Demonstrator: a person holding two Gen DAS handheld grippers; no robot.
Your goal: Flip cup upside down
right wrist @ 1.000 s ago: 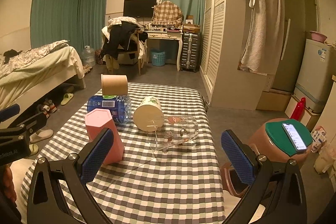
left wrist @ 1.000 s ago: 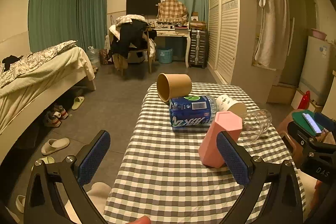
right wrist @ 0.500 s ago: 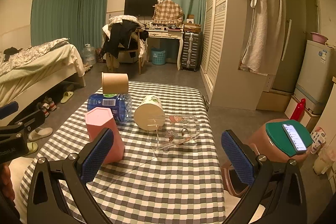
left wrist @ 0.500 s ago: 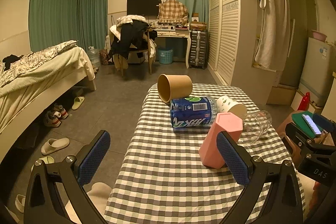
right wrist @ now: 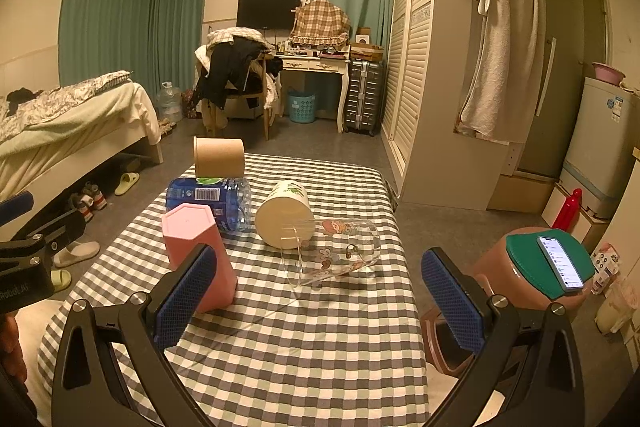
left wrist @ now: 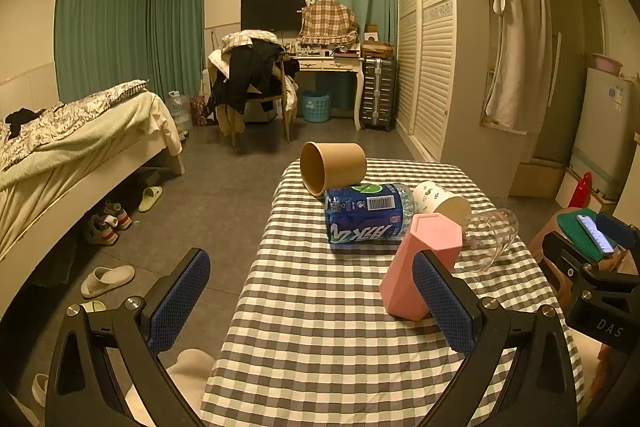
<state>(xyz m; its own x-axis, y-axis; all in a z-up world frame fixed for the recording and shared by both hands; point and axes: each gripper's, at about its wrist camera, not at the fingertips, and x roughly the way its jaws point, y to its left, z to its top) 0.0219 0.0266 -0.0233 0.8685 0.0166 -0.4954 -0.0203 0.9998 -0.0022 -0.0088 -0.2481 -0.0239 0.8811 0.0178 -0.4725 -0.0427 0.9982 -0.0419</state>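
Nothing is being held yet: the left gripper [left wrist: 316, 301] and right gripper [right wrist: 320, 297] are both being kept wide apart, empty, hovering over the near end of the checked table [right wrist: 320, 339]. Which cup is meant isn't being made obvious. The pink hexagonal cup [right wrist: 198, 247] is already being stood mouth-down by the look of it, while the brown paper cup [right wrist: 219, 157], the white printed paper cup [right wrist: 285, 219] and the clear glass mug [right wrist: 340, 255] are all being left on their sides, crowded against a blue water bottle [right wrist: 210, 201].

Probably the mug or the white cup is being lined up. It should be pinched across the wall near mid-height, lifted clear of the neighbours, then rolled rim-down. Glass is likely being slippery, so no rushing.

Around it, a dim bedroom is being shown: bed [left wrist: 80, 135], desk [left wrist: 332, 67], a phone [right wrist: 560, 263] being rested on a stool.
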